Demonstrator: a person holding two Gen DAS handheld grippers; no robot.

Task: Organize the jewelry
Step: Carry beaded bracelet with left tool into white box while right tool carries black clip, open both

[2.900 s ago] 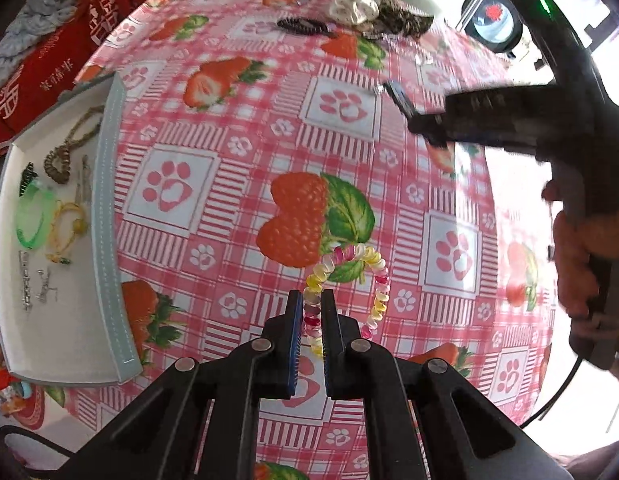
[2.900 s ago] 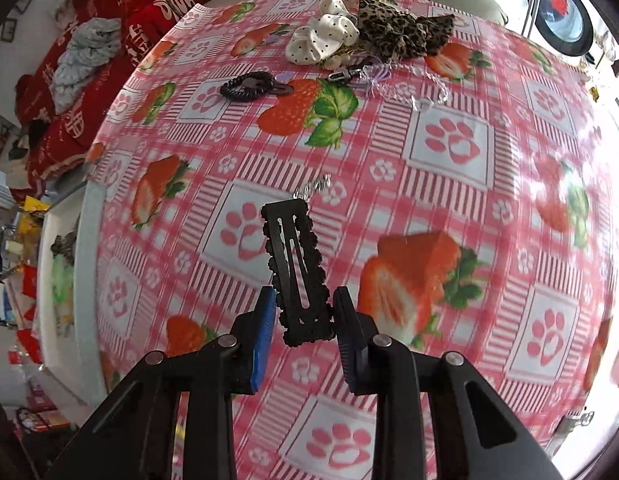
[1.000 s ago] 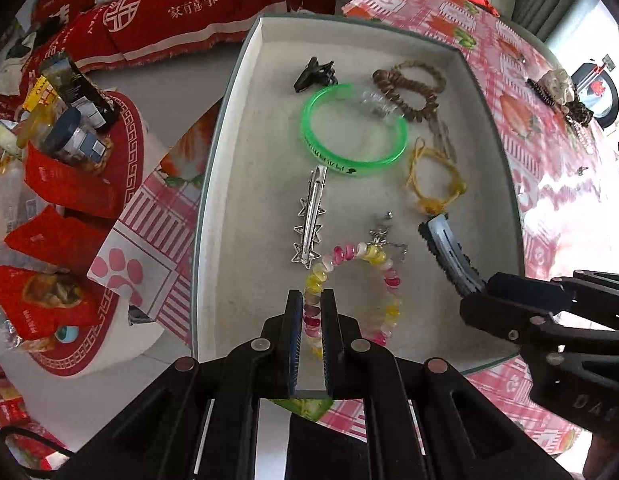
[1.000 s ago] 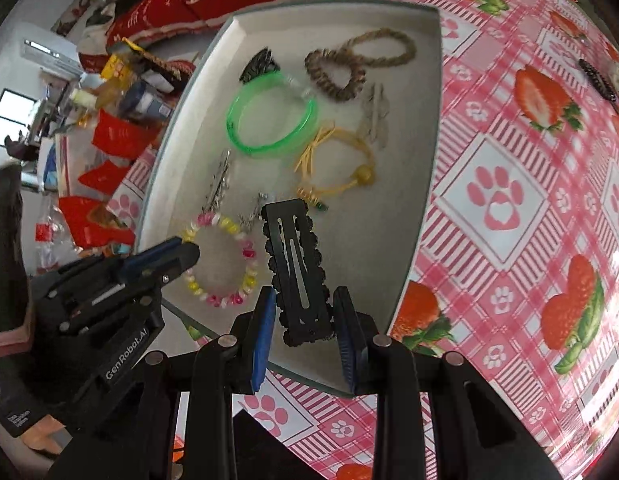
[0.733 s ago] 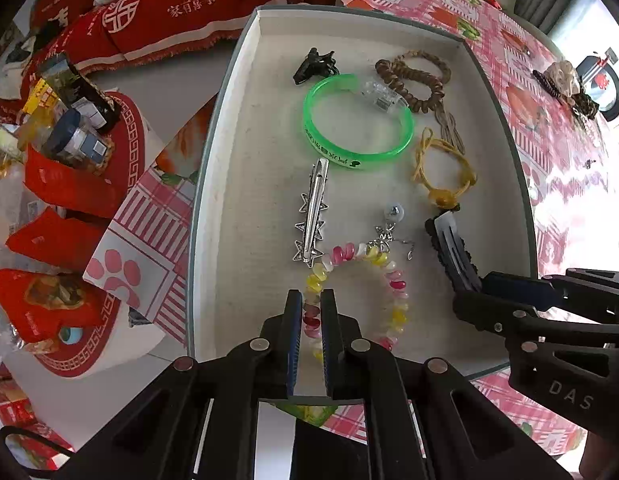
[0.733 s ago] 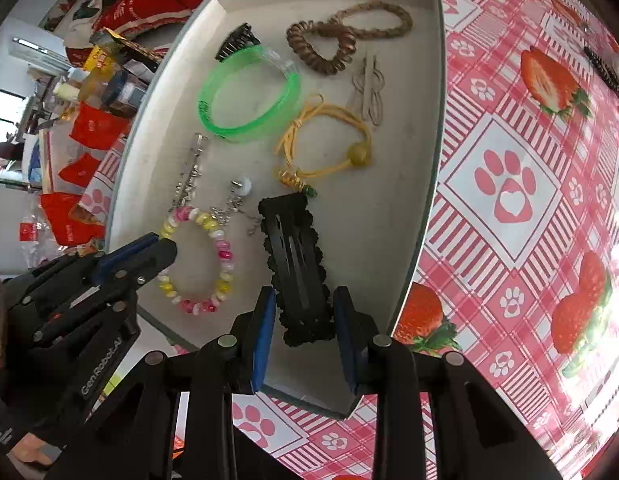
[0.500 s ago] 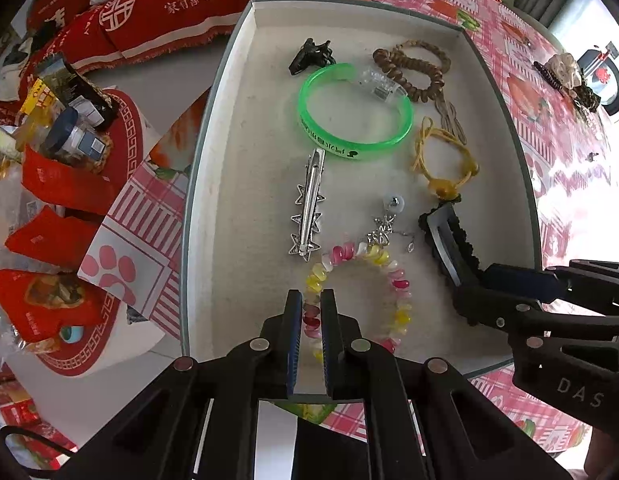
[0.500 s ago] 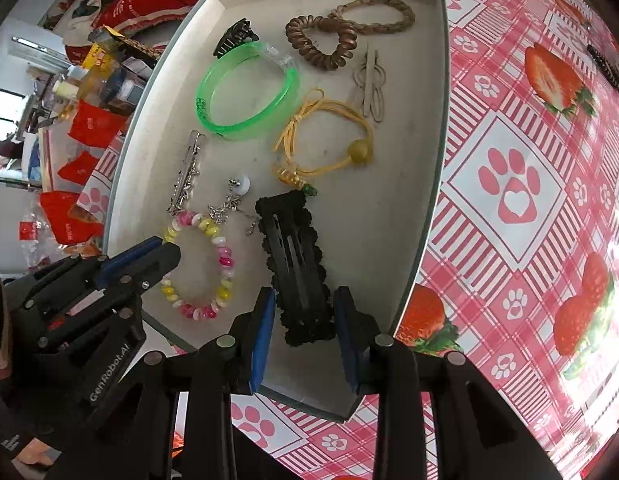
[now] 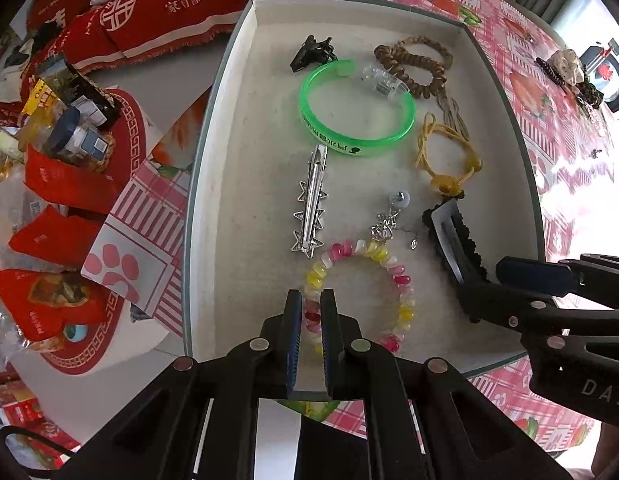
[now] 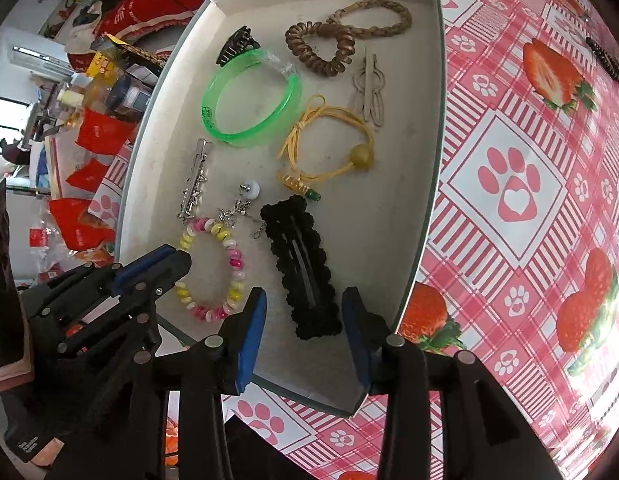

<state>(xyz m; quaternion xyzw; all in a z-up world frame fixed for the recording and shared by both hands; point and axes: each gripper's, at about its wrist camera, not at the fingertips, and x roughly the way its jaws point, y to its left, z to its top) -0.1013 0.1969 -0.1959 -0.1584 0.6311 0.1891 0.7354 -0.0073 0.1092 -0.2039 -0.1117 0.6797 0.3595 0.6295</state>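
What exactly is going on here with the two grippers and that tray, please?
A person is sorting jewelry into a grey tray. The right gripper has opened, leaving the black hair clip lying on the tray floor. The left gripper is shut on the beaded bracelet, low over the tray.

The right gripper hangs with jaws spread wide — the black scalloped hair clip lies between them on the tray floor, free of both pads. Beside it, the left gripper pinches the beaded bracelet.
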